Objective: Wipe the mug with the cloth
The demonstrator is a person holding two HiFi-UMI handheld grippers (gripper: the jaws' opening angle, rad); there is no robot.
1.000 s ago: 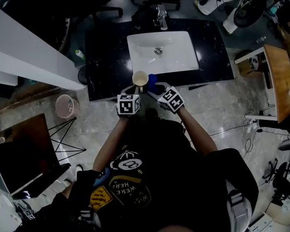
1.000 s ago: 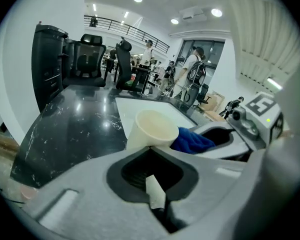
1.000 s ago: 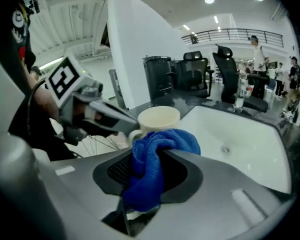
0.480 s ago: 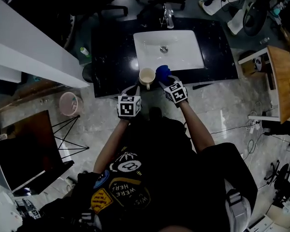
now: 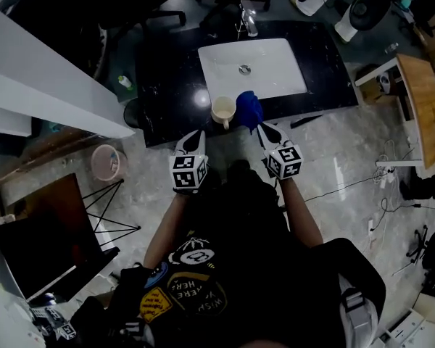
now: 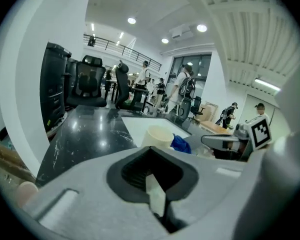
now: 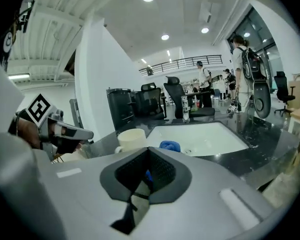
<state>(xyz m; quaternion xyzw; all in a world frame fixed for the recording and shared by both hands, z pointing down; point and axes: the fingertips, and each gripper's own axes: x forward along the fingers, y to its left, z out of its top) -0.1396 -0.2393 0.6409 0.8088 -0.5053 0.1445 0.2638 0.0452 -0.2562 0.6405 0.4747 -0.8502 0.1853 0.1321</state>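
1. The black counter (image 5: 167,78) is seen running across ahead of the person. Its near edge lies just beyond the tips of both tools.
2. A white sink (image 5: 275,78) is set into the counter, behind the mug and the cloth.
3. The left gripper (image 5: 196,133) is held short of the counter edge and pointed at it. In its own view the jaws are seen closed together, with nothing between them.
4. The right gripper (image 5: 264,127) is held level with the left, also short of the edge.
   - Its jaws have just been closing and are now shut pad to pad.
   - A thin sliver of blue is noted in the slit between the pads. Whether it is a pinched corner or only cloth seen beyond cannot be settled.
   - The bulk of the cloth is plainly not gripped.
5. The cream mug (image 5: 223,111) is found upright, mouth up, on the strip of counter between the sink and the near edge.
   - It is free of both tools.
   - It lies ahead of the left gripper and a little to that gripper's right, so the left is judged the nearer hand.
   - The handle appears turned toward the near left.
6. The blue cloth (image 5: 249,107) is bunched just beside the mug on the mug's right; contact between them cannot be told.
   - It lies straight ahead of the right gripper, near its tips, with a tail trailing toward the edge.
   - Any further wiping is judged to need the mug taken from the left and the cloth from the right.
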